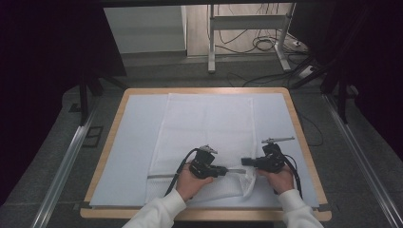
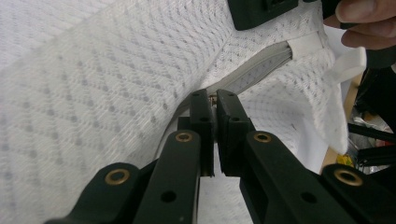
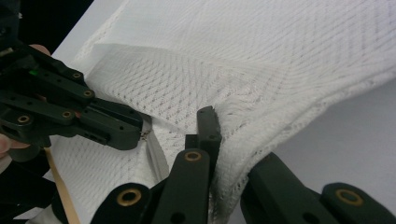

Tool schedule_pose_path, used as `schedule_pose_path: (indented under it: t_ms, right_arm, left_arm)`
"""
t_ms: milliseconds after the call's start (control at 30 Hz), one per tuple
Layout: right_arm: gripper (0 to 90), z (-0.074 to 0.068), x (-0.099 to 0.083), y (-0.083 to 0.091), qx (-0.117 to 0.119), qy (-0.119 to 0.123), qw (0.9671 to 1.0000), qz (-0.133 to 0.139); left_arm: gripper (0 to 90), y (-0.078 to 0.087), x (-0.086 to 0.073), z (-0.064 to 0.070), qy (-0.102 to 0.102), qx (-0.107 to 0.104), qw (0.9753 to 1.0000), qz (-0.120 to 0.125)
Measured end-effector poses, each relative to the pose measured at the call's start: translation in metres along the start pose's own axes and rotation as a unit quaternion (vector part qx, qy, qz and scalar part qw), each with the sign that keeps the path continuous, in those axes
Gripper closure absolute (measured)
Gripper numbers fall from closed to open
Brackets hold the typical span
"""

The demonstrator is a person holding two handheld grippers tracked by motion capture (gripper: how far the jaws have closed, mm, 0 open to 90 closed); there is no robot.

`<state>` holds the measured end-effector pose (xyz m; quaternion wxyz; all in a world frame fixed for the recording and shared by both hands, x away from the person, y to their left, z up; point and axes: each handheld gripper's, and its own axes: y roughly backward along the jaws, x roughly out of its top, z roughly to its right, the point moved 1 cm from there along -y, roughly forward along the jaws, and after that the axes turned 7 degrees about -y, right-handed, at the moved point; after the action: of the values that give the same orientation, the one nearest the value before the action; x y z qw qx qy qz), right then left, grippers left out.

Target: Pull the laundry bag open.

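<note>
**Two grippers worked the zip on a white mesh bag**

The left gripper (image 1: 223,170) was on the near end of the mesh bag (image 1: 209,118). In the left gripper view its jaws were squeezed almost shut, with only a thin gap. A tiny metal bit, likely the zip pull (image 2: 214,98), sat pinched right between the tips. The grey zip (image 2: 261,65) ran away from the tips, up and to the right, toward the other gripper.

The job looked partly done. In the high view a long grey piece of the zip (image 1: 160,176) lay flat behind the left jaws, out toward the bag's left edge. I could not tell if that part was open or shut. A short piece of zip was left between the two grippers, so the pull had a little way to go, I think.

The right gripper (image 1: 246,162) faced the left one, very near it. In the right gripper view its jaws were shut on a bunched fold of the bag (image 3: 243,140). The mesh was stuffed between them and spilled over the right jaw. The zip lay just left of those jaws. This gripper seemed to hold the bag tight so the zip could slide.

The rest of the bag lay flat on the white table mat (image 1: 128,142), spread out far beyond both pairs of jaws
</note>
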<state>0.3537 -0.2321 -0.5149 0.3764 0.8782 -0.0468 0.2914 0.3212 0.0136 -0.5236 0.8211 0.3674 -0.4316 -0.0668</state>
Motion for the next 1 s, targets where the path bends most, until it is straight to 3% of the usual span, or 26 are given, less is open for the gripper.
schedule_pose_path:
  t_ms: [1000]
  right_arm:
    - [88.7, -0.002, -0.002, -0.002, -0.002, 0.005, 1.0, -0.005]
  left_arm:
    - [87.4, 0.023, -0.021, -0.019, 0.028, -0.004, 0.9996, 0.004]
